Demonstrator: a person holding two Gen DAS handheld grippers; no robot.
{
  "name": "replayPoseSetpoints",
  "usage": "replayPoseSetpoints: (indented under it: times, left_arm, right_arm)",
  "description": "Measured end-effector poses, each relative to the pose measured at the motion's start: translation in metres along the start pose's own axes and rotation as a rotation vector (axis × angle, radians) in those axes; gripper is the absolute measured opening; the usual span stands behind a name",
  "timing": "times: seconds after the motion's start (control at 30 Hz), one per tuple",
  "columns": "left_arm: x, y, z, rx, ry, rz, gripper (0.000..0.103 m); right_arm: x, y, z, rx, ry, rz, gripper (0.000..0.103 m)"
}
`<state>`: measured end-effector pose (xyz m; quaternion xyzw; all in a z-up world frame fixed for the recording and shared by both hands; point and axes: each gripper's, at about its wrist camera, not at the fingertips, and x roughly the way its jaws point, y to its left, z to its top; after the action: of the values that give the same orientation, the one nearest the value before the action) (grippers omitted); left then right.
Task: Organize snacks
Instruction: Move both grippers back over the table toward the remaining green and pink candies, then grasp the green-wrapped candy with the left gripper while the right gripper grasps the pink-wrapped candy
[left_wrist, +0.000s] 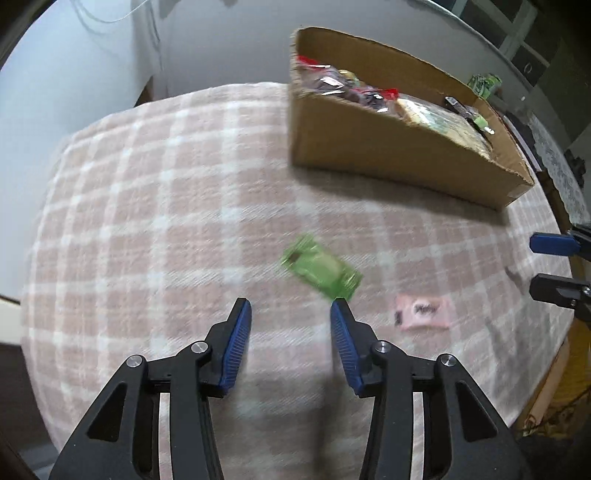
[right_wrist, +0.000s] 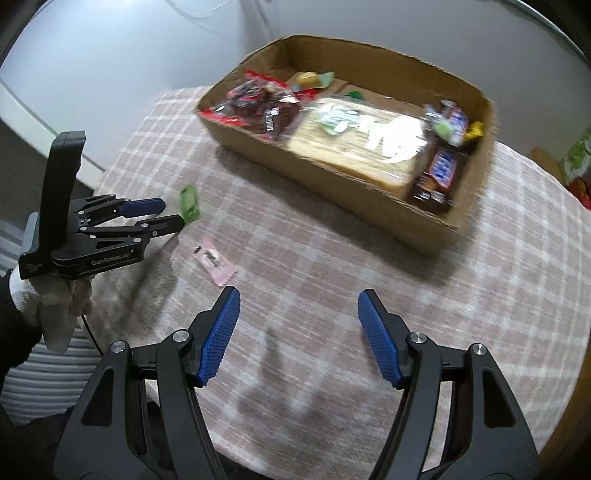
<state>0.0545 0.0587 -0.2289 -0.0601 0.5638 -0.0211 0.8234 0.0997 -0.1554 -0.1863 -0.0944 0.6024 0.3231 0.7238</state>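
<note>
Now the left gripper (left_wrist: 291, 306), jaws apart and gripping nothing, hovers by the green packet (left_wrist: 319, 270) mid-table; better to straddle it squarely before squeezing, while the right gripper (right_wrist: 299, 304) waits wide and unloaded.

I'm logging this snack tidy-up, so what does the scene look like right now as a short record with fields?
surface: table with pink checked cloth
box: cardboard box, open, snacks inside
loose snacks: green packet, pink packet, both on the cloth outside the box
left gripper: open, empty, just short of the green packet
right gripper: open, empty
</note>
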Motion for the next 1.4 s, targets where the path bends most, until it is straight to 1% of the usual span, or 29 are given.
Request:
replayPoseSetpoints:
  times: [0.1, 0.2, 0.23, 0.3, 0.37, 0.47, 0.5, 0.53, 0.57, 0.6, 0.63, 0.7, 0.73, 0.8, 0.87, 0.9, 1.03, 1.13, 1.27, 1.33, 1.4]
  left_arm:
    - [-0.006, 0.013, -0.008, -0.033, -0.002, -0.011, 0.044]
    - [-0.019, 0.03, -0.019, -0.081, -0.02, -0.051, 0.044]
    - [-0.023, 0.032, -0.02, -0.091, -0.024, -0.068, 0.044]
    - [-0.027, 0.032, -0.025, -0.093, -0.027, -0.088, 0.044]
    - [-0.028, 0.032, -0.027, -0.096, -0.029, -0.12, 0.044]
    - [-0.024, 0.025, -0.023, -0.09, -0.03, -0.136, 0.043]
    - [-0.023, 0.023, -0.022, -0.092, -0.029, -0.143, 0.04]
    - [-0.02, 0.02, -0.018, -0.095, -0.027, -0.149, 0.039]
    - [-0.018, 0.02, -0.017, -0.099, -0.026, -0.152, 0.039]
    - [-0.017, 0.021, -0.015, -0.106, -0.028, -0.156, 0.039]
    - [-0.017, 0.02, -0.013, -0.113, -0.027, -0.166, 0.039]
    - [-0.012, 0.012, -0.003, -0.125, -0.028, -0.176, 0.039]
    - [-0.012, 0.009, 0.0, -0.129, -0.027, -0.182, 0.039]
    - [-0.01, 0.005, 0.003, -0.131, -0.024, -0.192, 0.039]
    - [-0.007, 0.002, 0.006, -0.132, -0.02, -0.193, 0.039]
    - [-0.001, -0.006, 0.014, -0.137, -0.017, -0.193, 0.039]
    - [0.008, -0.011, 0.023, -0.163, -0.007, -0.205, 0.039]
    - [0.014, -0.018, 0.031, -0.151, -0.006, -0.172, 0.039]
    - [0.018, -0.026, 0.04, -0.123, -0.012, -0.13, 0.039]
    - [0.02, -0.032, 0.043, -0.09, -0.012, -0.101, 0.036]
    - [0.022, -0.039, 0.044, -0.048, -0.009, -0.051, 0.032]
  right_arm:
    - [0.011, 0.015, 0.009, -0.062, 0.011, 0.019, 0.07]
    - [0.024, 0.034, 0.018, -0.145, 0.026, 0.019, 0.069]
    - [0.029, 0.04, 0.021, -0.172, 0.035, 0.022, 0.062]
    - [0.043, 0.053, 0.025, -0.237, 0.067, 0.016, 0.052]
    - [0.054, 0.063, 0.026, -0.295, 0.086, -0.002, 0.051]
    - [0.066, 0.076, 0.027, -0.359, 0.101, 0.001, 0.051]
    - [0.069, 0.079, 0.027, -0.371, 0.104, 0.009, 0.051]
    - [0.072, 0.081, 0.028, -0.378, 0.107, 0.016, 0.05]
    - [0.073, 0.082, 0.028, -0.382, 0.11, 0.016, 0.047]
    - [0.077, 0.084, 0.028, -0.387, 0.117, 0.012, 0.037]
    - [0.079, 0.086, 0.028, -0.389, 0.123, 0.0, 0.033]
    - [0.08, 0.086, 0.029, -0.372, 0.107, -0.009, 0.031]
    - [0.08, 0.086, 0.03, -0.359, 0.103, -0.012, 0.026]
    - [0.082, 0.083, 0.032, -0.322, 0.093, -0.024, 0.022]
    - [0.08, 0.074, 0.035, -0.267, 0.083, -0.031, 0.022]
    - [0.08, 0.069, 0.036, -0.237, 0.077, -0.034, 0.022]
    - [0.077, 0.052, 0.038, -0.144, 0.066, -0.051, 0.022]
    - [0.074, 0.038, 0.037, -0.089, 0.062, -0.038, 0.021]
    - [0.071, 0.026, 0.037, -0.069, 0.065, -0.045, 0.021]
    - [0.069, 0.02, 0.036, -0.059, 0.065, -0.036, 0.021]
    - [0.068, 0.017, 0.037, -0.057, 0.064, -0.037, 0.021]
